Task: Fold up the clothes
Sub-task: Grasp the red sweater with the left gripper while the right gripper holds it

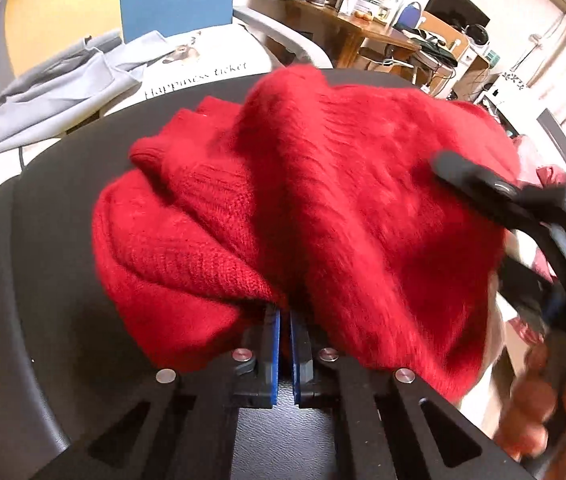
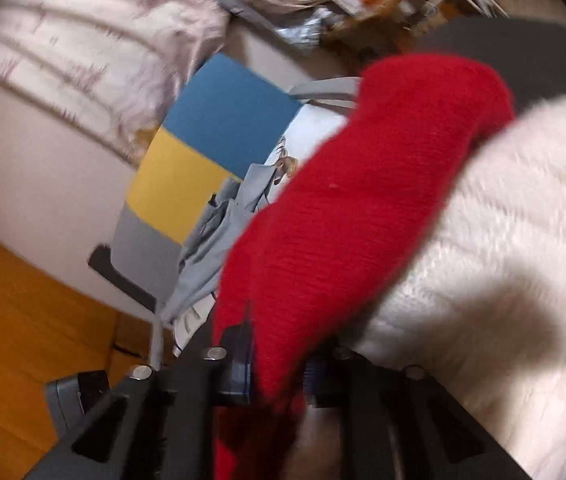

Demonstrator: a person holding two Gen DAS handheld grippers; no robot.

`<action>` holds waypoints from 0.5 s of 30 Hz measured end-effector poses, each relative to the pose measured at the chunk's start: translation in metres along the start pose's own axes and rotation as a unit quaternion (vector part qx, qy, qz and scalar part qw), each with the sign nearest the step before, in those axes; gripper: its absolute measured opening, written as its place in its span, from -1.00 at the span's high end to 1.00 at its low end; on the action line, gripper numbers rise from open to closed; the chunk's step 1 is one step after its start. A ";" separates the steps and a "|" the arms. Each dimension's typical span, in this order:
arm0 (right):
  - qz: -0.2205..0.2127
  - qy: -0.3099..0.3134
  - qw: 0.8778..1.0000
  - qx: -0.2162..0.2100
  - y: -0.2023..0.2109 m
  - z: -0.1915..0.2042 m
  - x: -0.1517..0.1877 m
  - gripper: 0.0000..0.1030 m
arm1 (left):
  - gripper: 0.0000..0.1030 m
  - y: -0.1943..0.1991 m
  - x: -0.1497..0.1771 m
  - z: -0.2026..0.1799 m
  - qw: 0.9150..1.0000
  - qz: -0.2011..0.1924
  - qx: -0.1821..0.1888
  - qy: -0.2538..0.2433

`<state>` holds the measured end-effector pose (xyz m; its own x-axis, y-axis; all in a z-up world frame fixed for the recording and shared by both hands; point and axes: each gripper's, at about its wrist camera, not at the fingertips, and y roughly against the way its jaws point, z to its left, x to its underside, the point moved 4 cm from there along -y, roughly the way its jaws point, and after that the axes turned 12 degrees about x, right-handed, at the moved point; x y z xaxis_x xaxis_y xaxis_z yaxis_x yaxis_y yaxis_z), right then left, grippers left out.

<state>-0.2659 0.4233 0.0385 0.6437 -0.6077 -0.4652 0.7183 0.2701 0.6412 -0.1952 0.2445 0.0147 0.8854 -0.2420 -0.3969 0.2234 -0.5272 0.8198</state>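
One red knitted sweater [image 1: 307, 200], bunched on one round black table [image 1: 43, 280]; one pale grey garment [image 1: 43, 92] lying beyond it, and one white printed cloth [image 1: 199, 68] lettered "Happiness ticket" beside that. Two grippers: the left gripper [image 1: 285, 320], of two fingers with blue pads, and the right gripper [image 1: 483, 184], of which the left wrist view gives only a blurred dark part; one hand [image 1: 543, 412] on the latter. One white fluffy sleeve [image 2: 503, 240] in the right wrist view; one wooden desk [image 1: 367, 36], its clutter too small to count.
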 end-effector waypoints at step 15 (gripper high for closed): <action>-0.044 0.129 0.986 -0.095 0.073 0.110 -0.016 0.80 | 0.95 0.055 -0.070 -0.038 0.991 -0.122 0.062 -0.018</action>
<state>-0.2523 0.3702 0.1601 0.6052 -0.4310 -0.6693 0.7948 0.3754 0.4769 -0.2294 0.2632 0.1032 0.7961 -0.1230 -0.5925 0.3748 -0.6684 0.6425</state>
